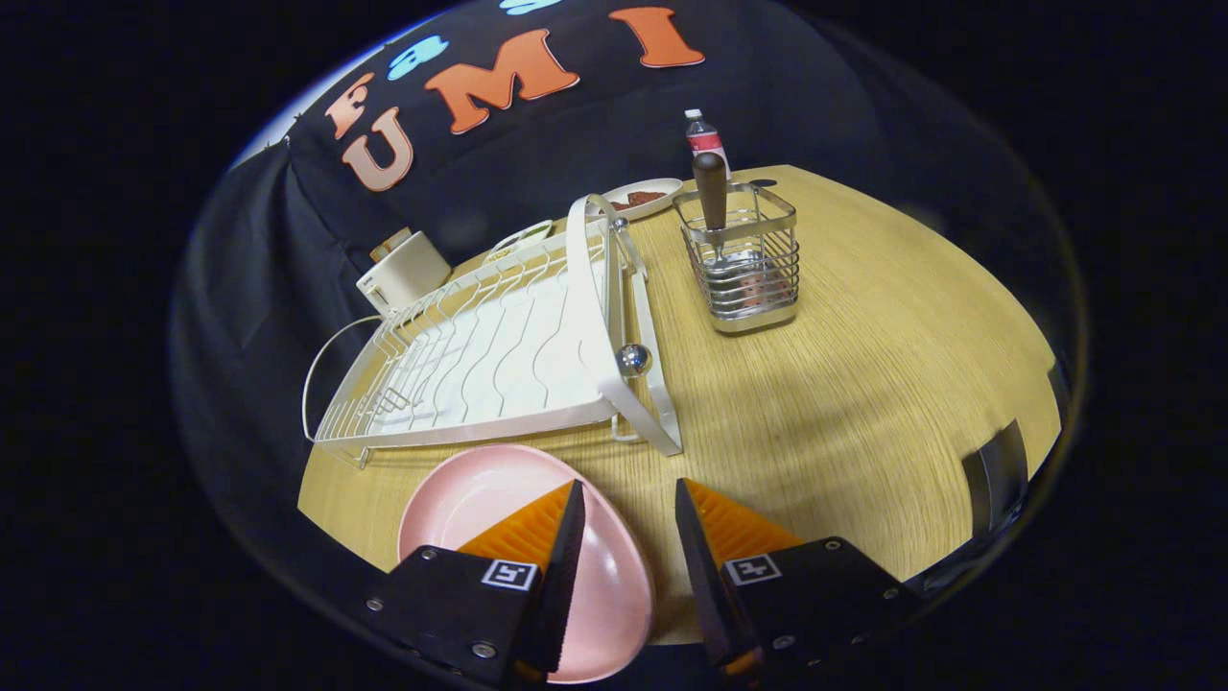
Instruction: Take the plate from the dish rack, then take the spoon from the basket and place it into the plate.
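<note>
Gripper view. Looking down over a wooden table (863, 384). Gripper (628, 537) at 6 o'clock, jaws parted to a moderate gap, nothing between them, bare table showing through the gap. Pink plate (480, 499) flat on the table at 7 o'clock, partly under the left finger, already out of the rack. White dish rack (499, 355) just beyond the plate, toward 10 o'clock, its slots unoccupied. Wire basket (746, 259) farther off at 1 o'clock, well apart from the plate. Spoon (711, 192) upright inside it, dark handle standing clear above the rim. Behind the basket, a bottle (703, 134); beside it at 12 o'clock, a small dish (641, 197) with something dark on it; a white box (403, 269) behind the rack at 10 o'clock.

Judged: plate step done, spoon fetch in hand. Best done by travelling toward 1 o'clock with the jaws kept open, coming at the handle from above the basket rim. Closing on the thick dark part of the handle, well above the wire, to avoid snagging. Lifting straight up until the bowl clears the rim, since a tilted pull could drag or tip the light basket. Then carrying back toward 7 o'clock and lowering into the plate's hollow before releasing.
</note>
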Action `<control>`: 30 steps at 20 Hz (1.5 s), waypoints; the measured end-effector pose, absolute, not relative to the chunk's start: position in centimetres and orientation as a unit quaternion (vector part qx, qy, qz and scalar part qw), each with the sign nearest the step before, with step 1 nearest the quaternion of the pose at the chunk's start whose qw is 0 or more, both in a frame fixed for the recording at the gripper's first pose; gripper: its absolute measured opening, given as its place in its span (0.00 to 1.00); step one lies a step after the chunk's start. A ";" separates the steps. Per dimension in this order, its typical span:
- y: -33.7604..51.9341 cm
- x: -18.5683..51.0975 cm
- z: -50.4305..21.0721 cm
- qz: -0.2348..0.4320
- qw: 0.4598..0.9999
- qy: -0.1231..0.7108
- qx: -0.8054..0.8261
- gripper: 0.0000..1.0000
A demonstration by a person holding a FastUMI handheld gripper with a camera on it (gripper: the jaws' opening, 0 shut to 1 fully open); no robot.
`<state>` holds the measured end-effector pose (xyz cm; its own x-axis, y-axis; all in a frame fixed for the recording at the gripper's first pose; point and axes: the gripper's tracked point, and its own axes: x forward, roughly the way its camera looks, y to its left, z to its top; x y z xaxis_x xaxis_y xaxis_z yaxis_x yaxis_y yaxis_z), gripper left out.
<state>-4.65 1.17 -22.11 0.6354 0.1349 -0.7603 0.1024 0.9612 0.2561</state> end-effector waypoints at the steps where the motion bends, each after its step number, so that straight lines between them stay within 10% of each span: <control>1: 0.9 -4.4 -21.8 0.007 0.897 0.419 0.140 0.57; 19: -4.5 2.3 -12.8 -0.046 0.975 0.213 0.052 0.88; 30: -7.1 6.8 -13.0 -0.083 0.982 0.169 -0.018 0.55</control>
